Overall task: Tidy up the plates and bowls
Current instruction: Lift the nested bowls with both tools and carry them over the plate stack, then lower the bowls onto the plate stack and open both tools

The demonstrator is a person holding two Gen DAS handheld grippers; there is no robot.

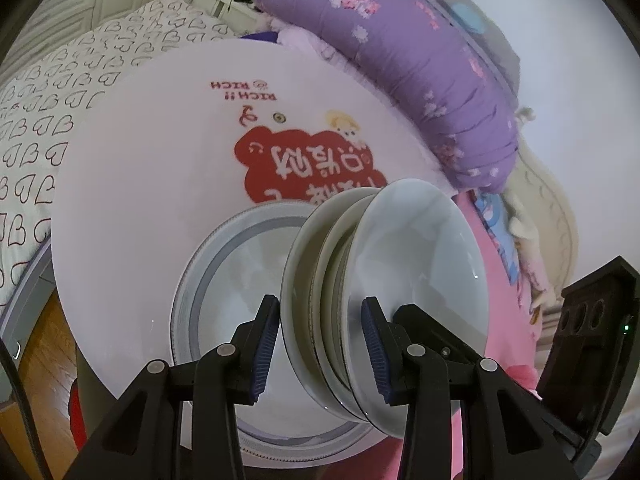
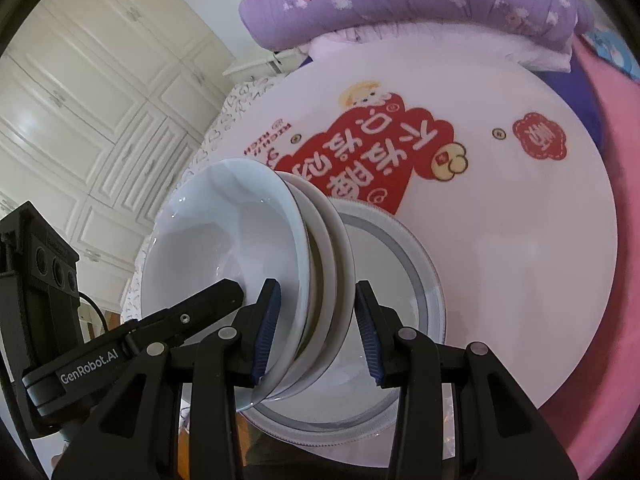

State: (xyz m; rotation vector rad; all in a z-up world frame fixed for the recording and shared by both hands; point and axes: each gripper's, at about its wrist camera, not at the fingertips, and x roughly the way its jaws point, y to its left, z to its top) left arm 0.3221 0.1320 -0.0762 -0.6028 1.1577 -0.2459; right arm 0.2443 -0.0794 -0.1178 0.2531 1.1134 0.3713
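Both grippers are clamping one stack of bowls (image 1: pixel 384 280) by its rim, the left gripper (image 1: pixel 320 344) and the right gripper (image 2: pixel 316 332) each partly closed with jaws pressing on either side of the stacked rims, holding it tipped on edge above the plate (image 2: pixel 400 260) lying on the near part of the round desk (image 1: pixel 140 200). The bowls seem to be only loosely nested, so uneven lowering is risking a slipping bowl chipping the plate.
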